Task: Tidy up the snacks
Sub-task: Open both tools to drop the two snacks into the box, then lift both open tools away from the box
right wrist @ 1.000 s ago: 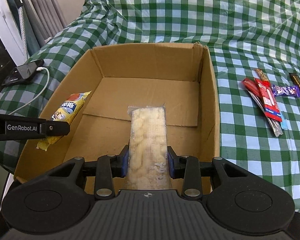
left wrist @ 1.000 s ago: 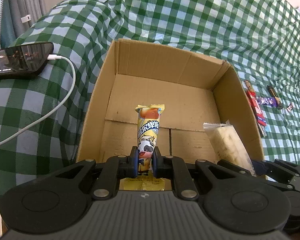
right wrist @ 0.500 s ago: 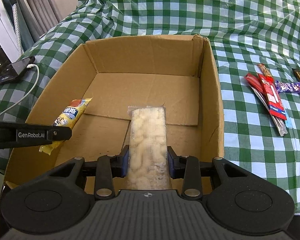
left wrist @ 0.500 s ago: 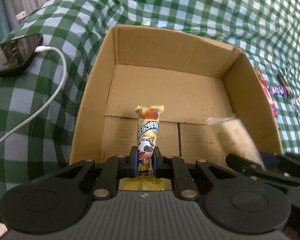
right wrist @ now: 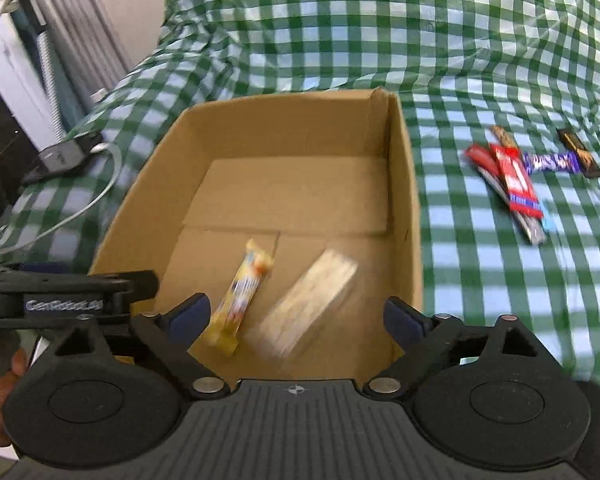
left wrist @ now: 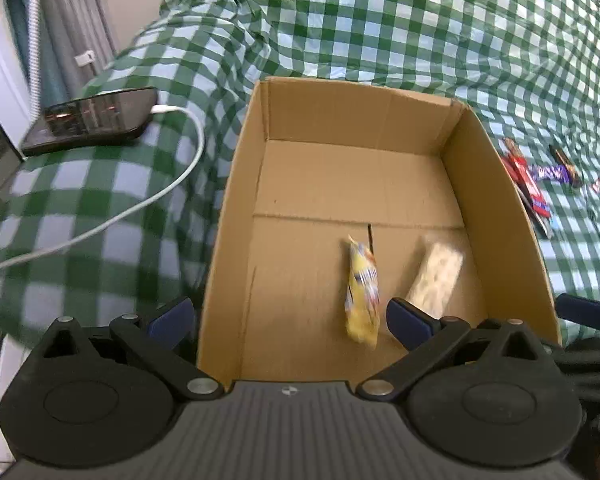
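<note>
Your left hand-held gripper stands wide apart, its jaws having just been opening, with nothing pressed between the blue pads; the yellow snack packet with the cartoon print lies loose and blurred on the floor of the open brown cardboard box, near the right-hand pad. Your right hand-held gripper has likewise just been opening and holds nothing: the clear-wrapped pale wafer pack lies tilted in the box just beside the yellow packet, between the spread jaws but apart from both. On the green-and-white checked tabletop, to the right of the box, you have a small heap of red, purple and dark snack bars. A black phone with a white cable lies to the left.
</note>
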`<state>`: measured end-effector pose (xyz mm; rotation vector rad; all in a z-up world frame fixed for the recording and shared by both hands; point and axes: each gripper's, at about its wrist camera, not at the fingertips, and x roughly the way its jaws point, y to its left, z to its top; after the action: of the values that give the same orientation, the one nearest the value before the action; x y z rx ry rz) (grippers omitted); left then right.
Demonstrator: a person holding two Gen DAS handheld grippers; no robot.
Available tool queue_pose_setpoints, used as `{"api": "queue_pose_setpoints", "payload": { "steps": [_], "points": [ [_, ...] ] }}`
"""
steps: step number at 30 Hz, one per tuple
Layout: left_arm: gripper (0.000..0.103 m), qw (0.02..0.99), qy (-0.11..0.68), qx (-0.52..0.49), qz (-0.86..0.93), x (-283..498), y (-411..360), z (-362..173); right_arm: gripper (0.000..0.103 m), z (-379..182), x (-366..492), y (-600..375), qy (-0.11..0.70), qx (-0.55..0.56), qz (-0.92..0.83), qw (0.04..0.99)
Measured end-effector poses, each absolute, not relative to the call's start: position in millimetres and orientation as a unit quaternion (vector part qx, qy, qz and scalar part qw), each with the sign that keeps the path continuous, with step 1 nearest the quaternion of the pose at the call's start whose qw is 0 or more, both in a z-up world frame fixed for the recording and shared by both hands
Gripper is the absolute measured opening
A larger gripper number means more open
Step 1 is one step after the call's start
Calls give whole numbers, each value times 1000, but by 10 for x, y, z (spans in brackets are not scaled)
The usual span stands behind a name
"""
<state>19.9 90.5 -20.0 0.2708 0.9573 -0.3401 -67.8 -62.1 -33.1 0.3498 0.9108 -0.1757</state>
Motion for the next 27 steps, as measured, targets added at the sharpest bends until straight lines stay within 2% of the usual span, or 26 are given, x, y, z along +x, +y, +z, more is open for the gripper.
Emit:
{"api": "queue_pose_setpoints", "payload": {
  "steps": [8, 27],
  "points": [
    [103, 886, 424, 117, -149, -297, 1143, 33, 100, 38, -1149, -225, 385, 99, -77, 914],
    [103, 915, 361, 104, -150, -881, 1328, 418, 102, 396, -1725, -42, 319, 65, -86, 942]
  ]
}}
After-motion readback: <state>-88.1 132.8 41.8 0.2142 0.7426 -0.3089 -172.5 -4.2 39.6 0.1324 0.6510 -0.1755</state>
